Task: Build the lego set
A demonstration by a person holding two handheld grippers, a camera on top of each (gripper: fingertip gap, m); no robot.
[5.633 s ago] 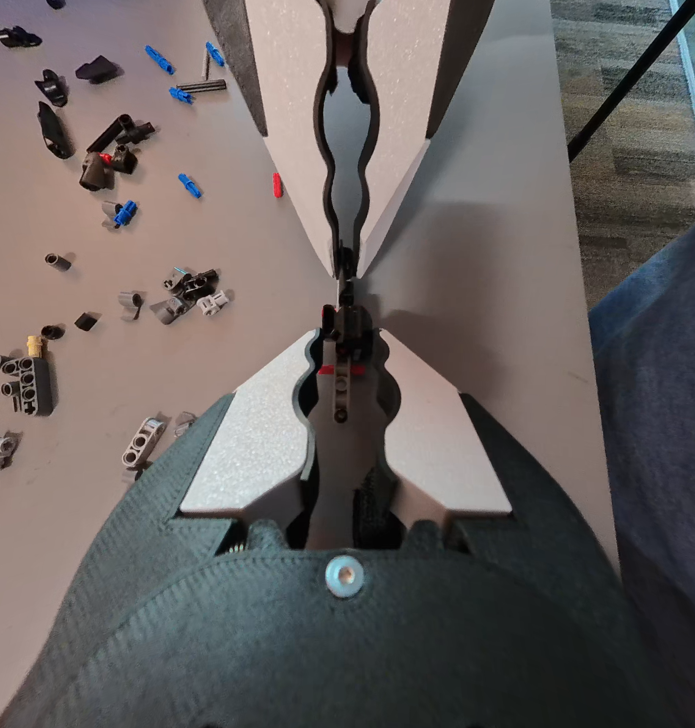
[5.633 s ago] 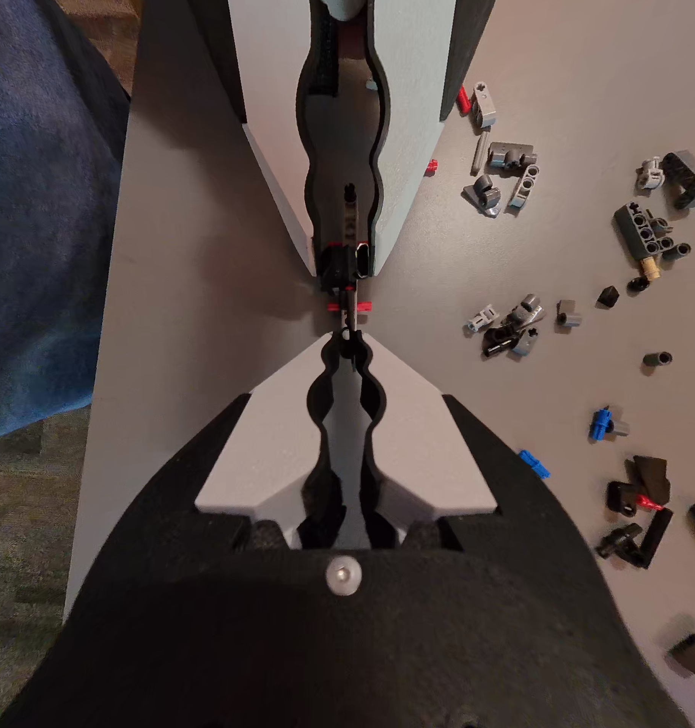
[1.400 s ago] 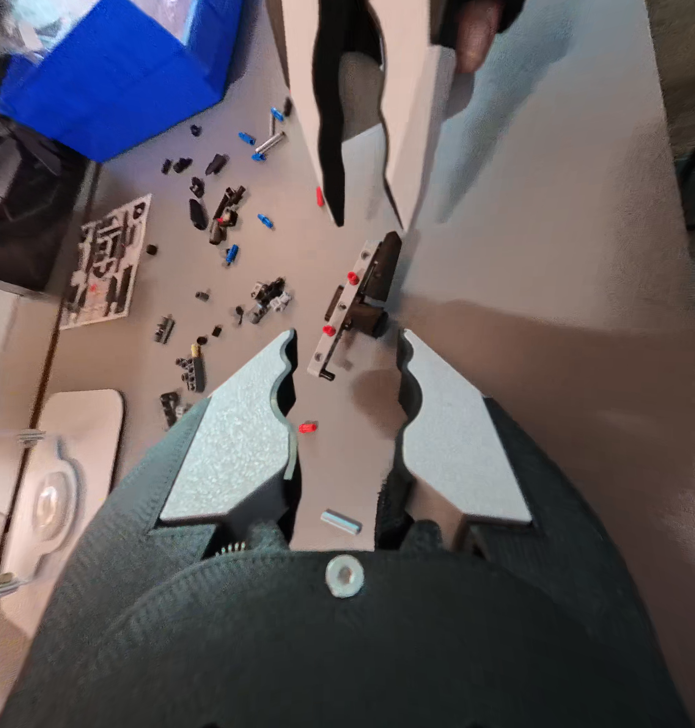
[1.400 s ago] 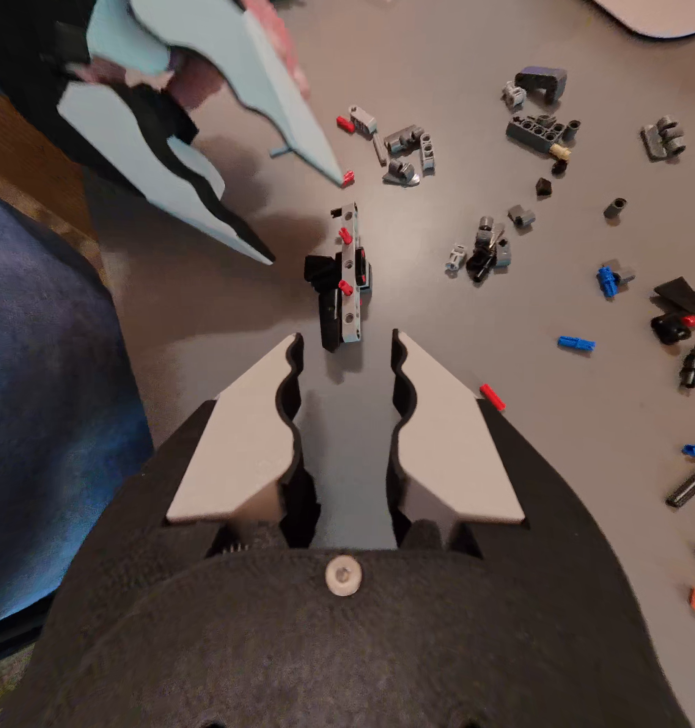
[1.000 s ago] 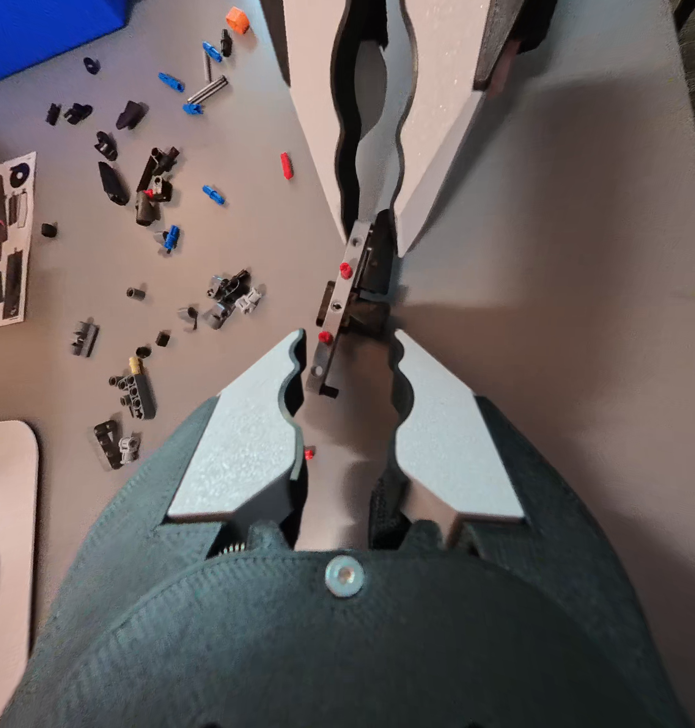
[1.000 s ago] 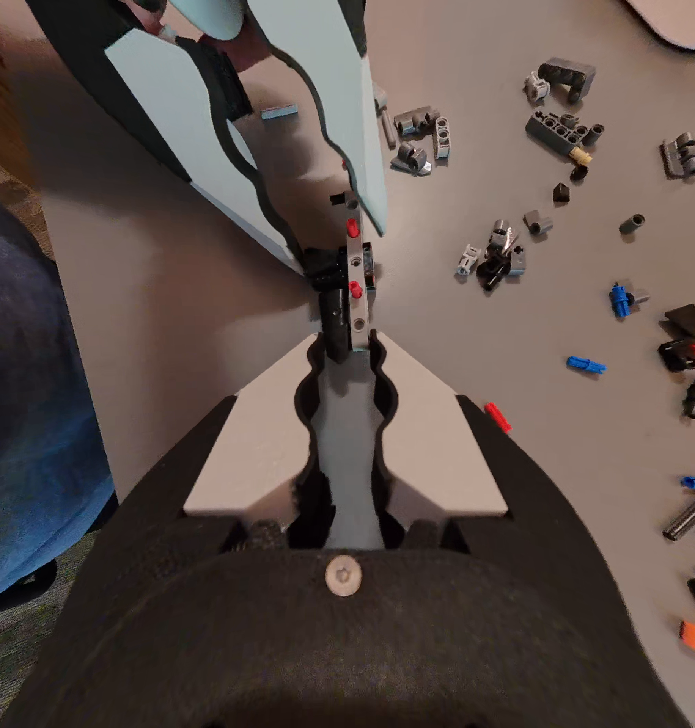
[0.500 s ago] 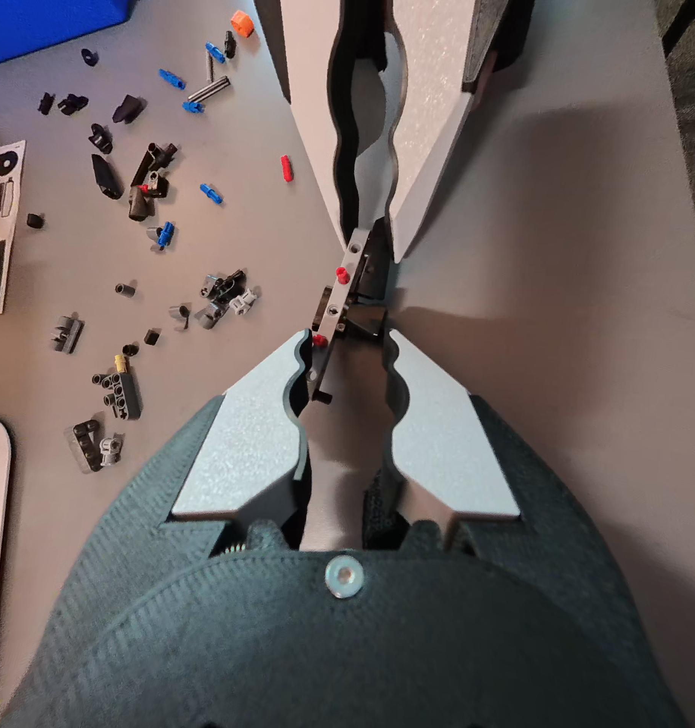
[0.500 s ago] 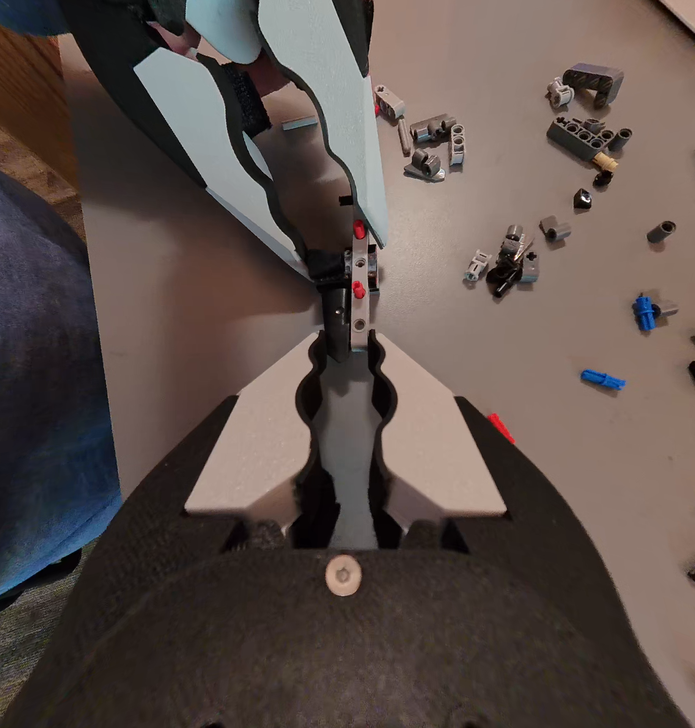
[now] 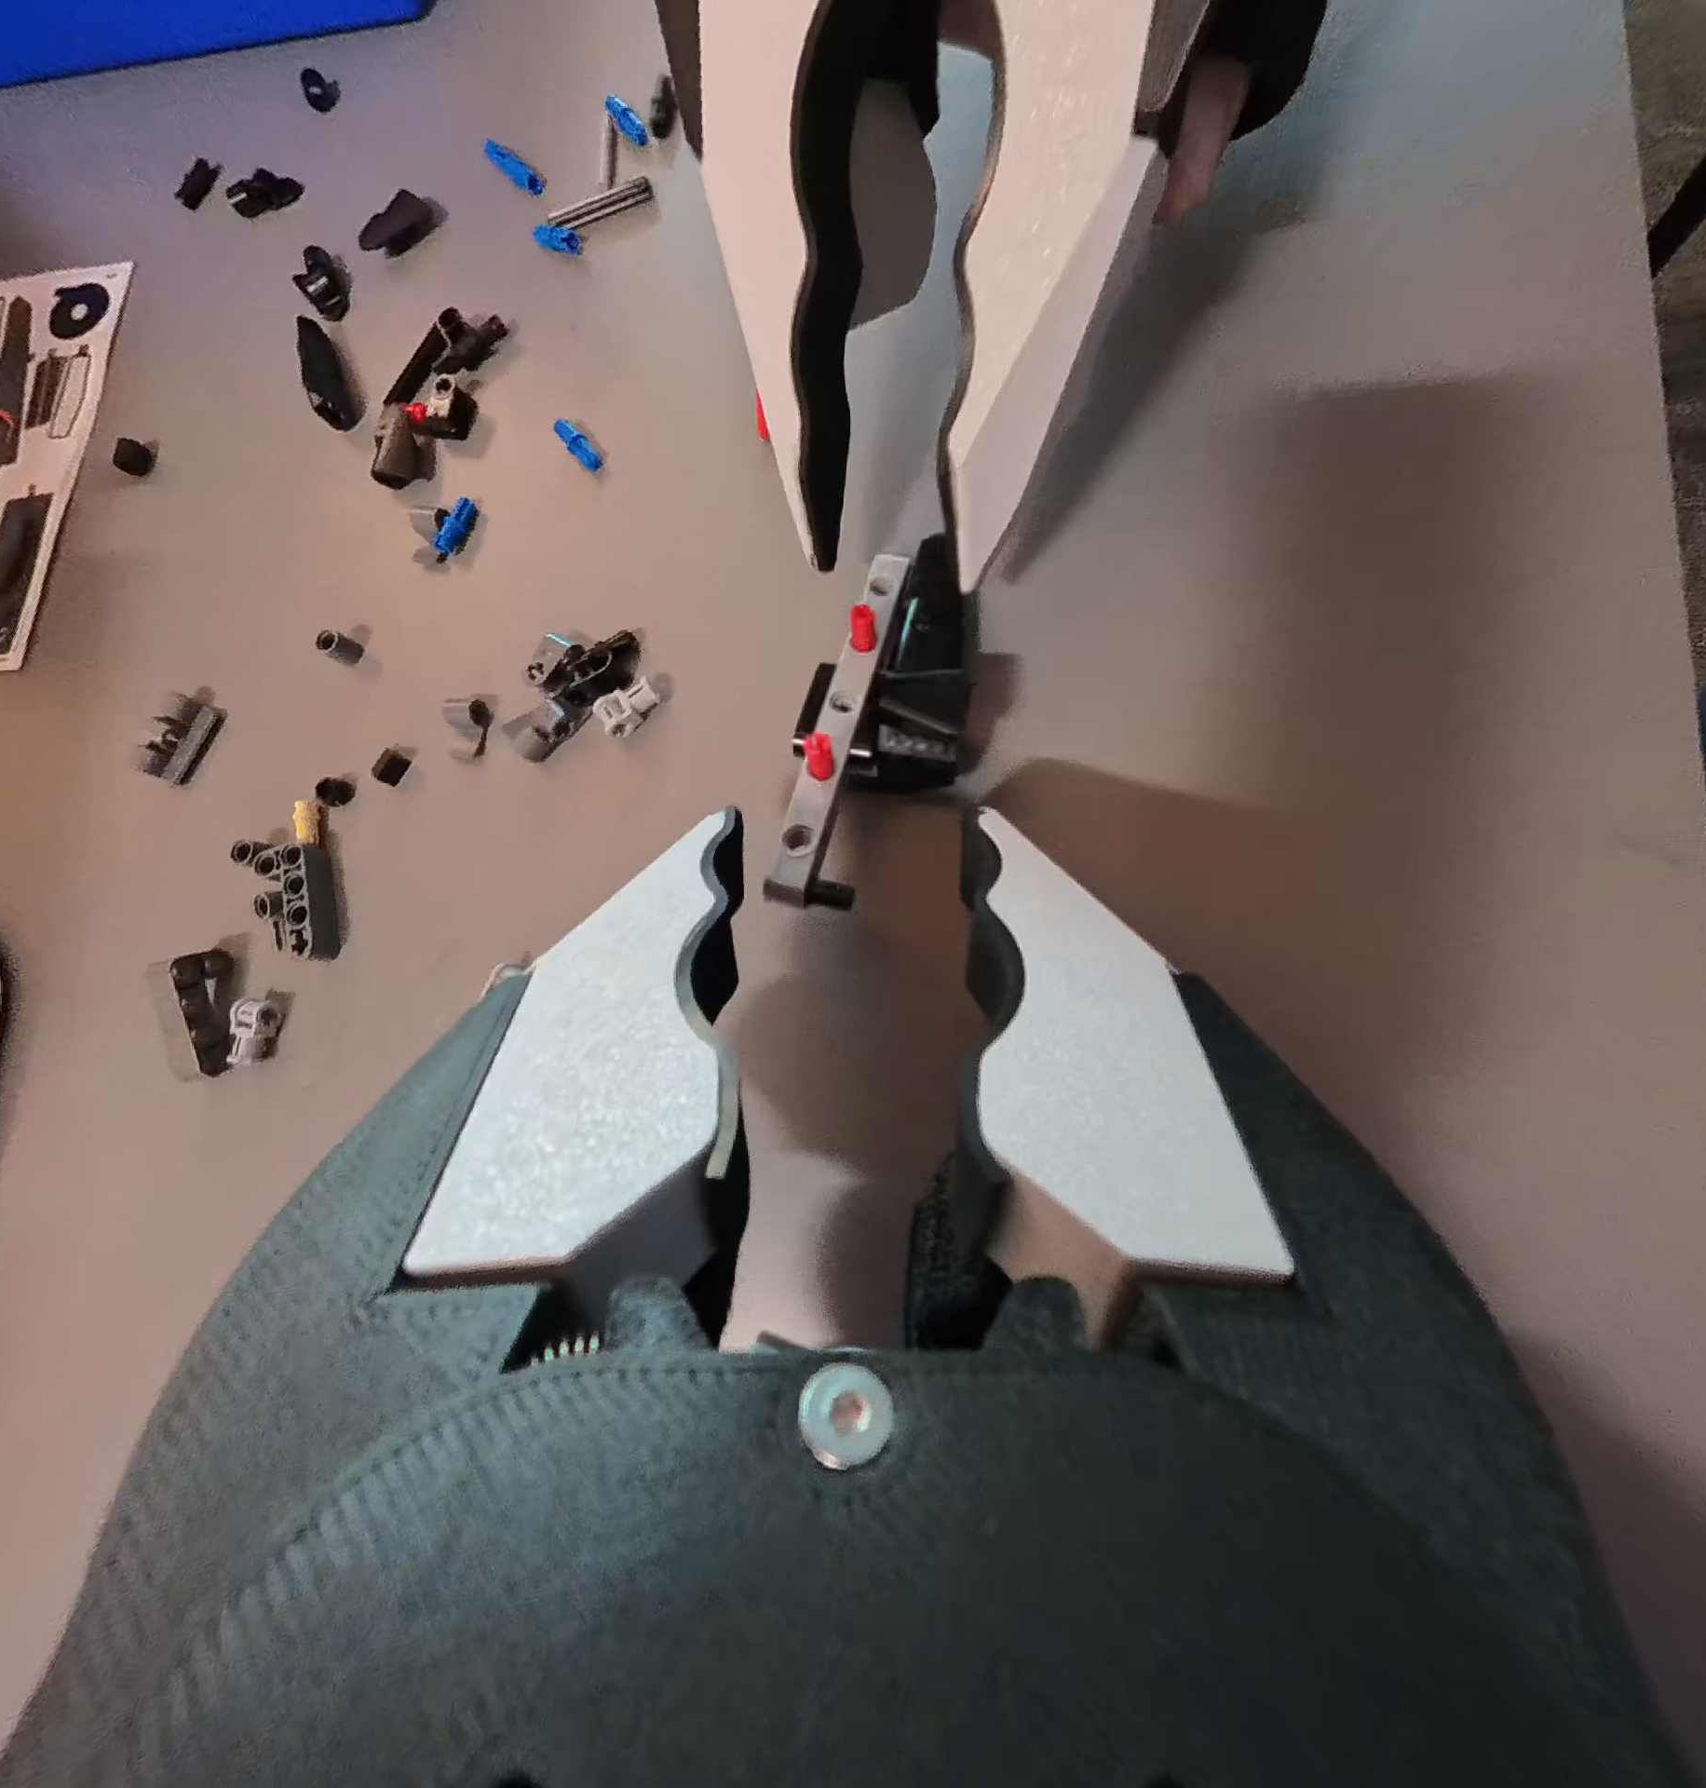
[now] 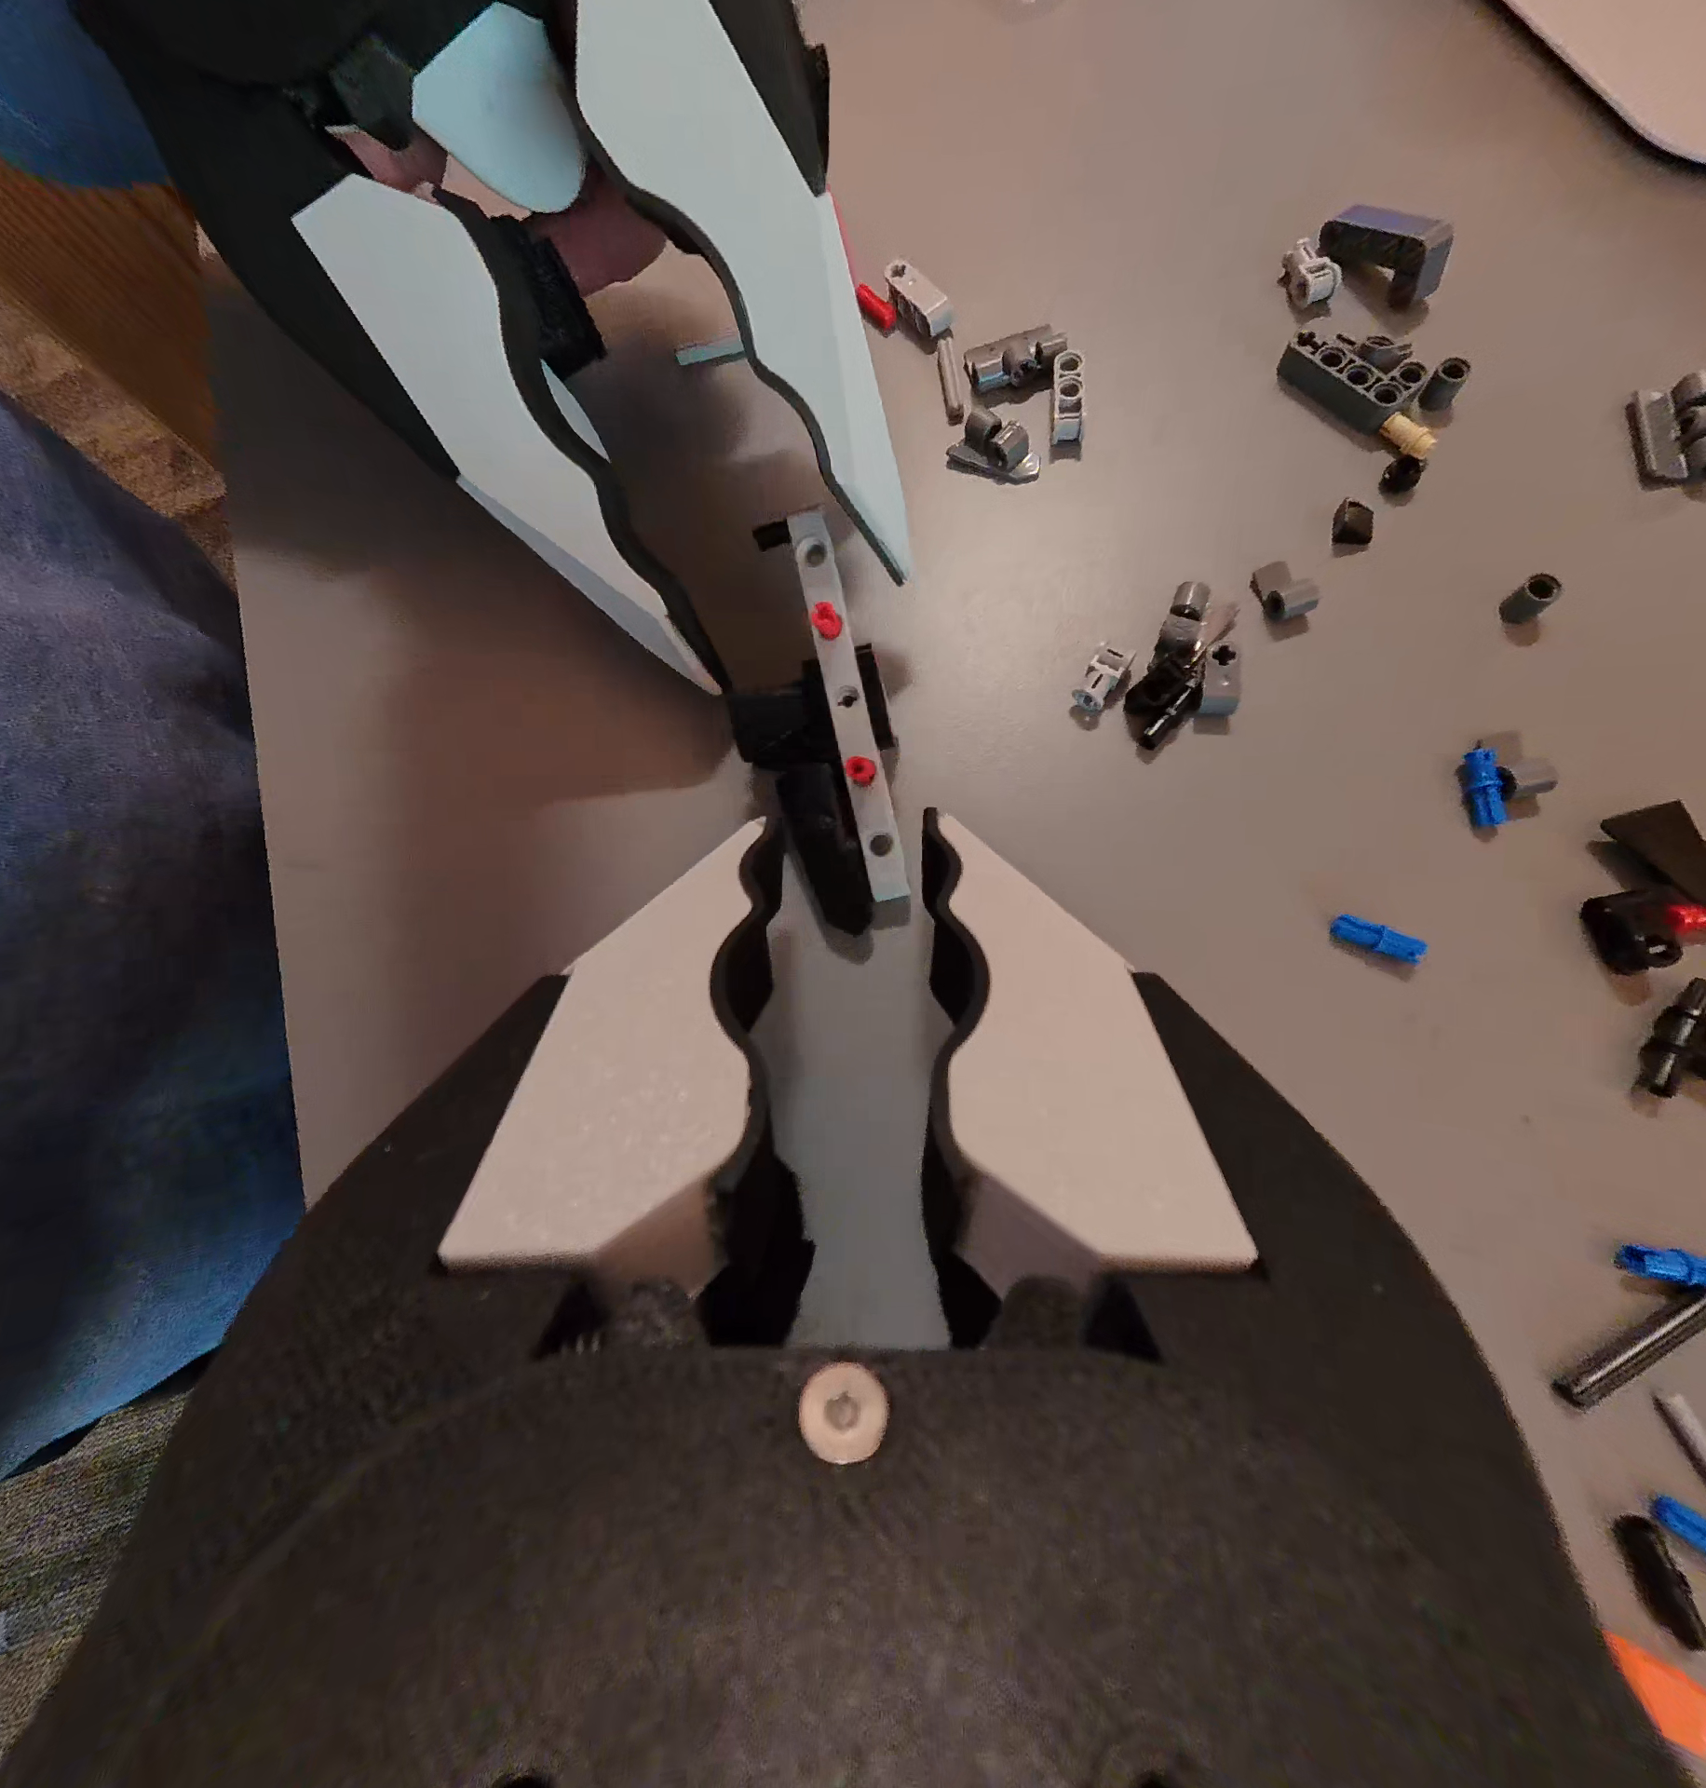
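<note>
Facing each other over the grey desk (image 9: 1314,581), my left gripper (image 9: 849,822) and right gripper (image 10: 844,827) are both spread, pinching nothing; the lego assembly (image 9: 878,697) lies between them near the desk's edge, loose pieces (image 10: 1178,668) scattered beside.

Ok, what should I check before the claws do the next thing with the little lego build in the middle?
1. Left claw open: ok, its fingers stand apart at the build's near end.
2. Right claw open: ok, the build's other end sits between its fingers.
3. Build lying on the table: ok.
4. Right claw touching the build: cannot tell.
5. Two red pins in the grey beam: ok; pushed fully in: cannot tell.
6. Loose pieces out of the claws' way: ok, they lie off to one side.
</note>
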